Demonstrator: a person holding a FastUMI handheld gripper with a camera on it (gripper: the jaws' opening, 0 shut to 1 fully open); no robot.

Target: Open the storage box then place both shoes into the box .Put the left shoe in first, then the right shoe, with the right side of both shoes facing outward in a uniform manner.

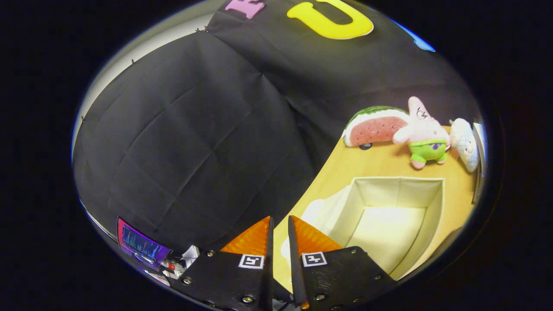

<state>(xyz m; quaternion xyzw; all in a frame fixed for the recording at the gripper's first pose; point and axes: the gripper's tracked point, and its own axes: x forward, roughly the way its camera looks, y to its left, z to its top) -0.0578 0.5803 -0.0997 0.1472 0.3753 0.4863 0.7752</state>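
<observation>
- Gripper view: the gripper [280, 224] is seen with its two fingers nearly closed, a thin gap left between the tips, and nothing held.
- An open cream fabric storage box [435, 207] is seen just ahead and to the right of the fingers, on a wooden table [345, 166].
- Beyond the box, a watermelon-slice plush [375, 128], a pink starfish plush [425, 134] and a white plush [464, 142] are lined up along the table's far edge.
- A lit screen [140, 244] is seen left of the fingers.
</observation>
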